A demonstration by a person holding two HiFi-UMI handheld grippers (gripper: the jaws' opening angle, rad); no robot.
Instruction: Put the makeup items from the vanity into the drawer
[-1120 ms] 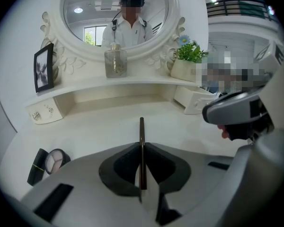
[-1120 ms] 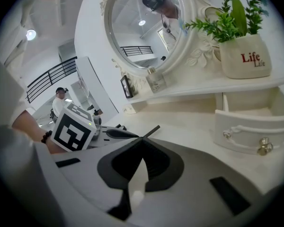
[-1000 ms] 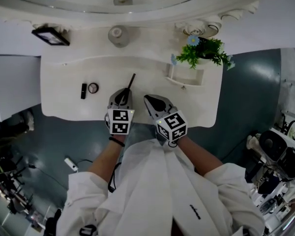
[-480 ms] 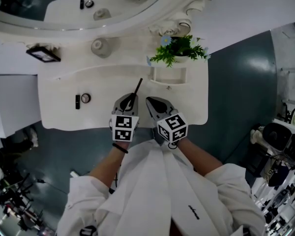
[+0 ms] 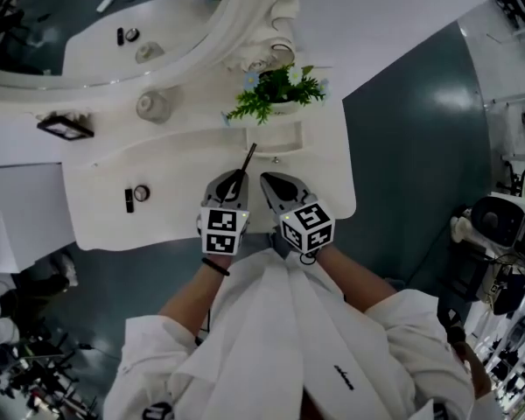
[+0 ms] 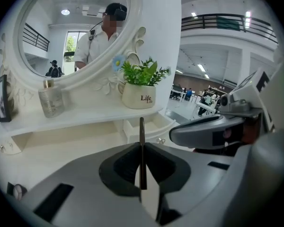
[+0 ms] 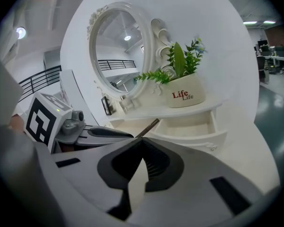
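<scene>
Head view, looking steeply down: carrying step in hand, judging by the grip. Clenched in the left gripper [image 5: 233, 176], a thin dark makeup pencil [image 5: 247, 157], poking out past the jaws with its far end just short of the open drawer [image 5: 276, 138]. Confirmed in the left gripper view: pinched upright between the pads, pointing at the drawer's front lip. Closed on nothing, the right gripper [image 5: 268, 180] (jaws together in its own view, only the other tool's pencil crossing behind them), likewise just in front of the drawer. Left on the vanity top [image 5: 96, 182], well to the left of the drawer: a dark lipstick tube [image 5: 129, 200] right beside a small round compact [image 5: 141, 193]. Directly behind the drawer, up on the shelf, a potted plant [image 5: 278, 103]. Seemingly nothing inside the drawer so far, though hard to see its whole floor. Next, probably: reach forward until over the drawer's cavity, tip the pencil flatter to fit lengthwise, let go low, keep clear of the plant and the front lip; then back for the two items to the left of the drawer
</scene>
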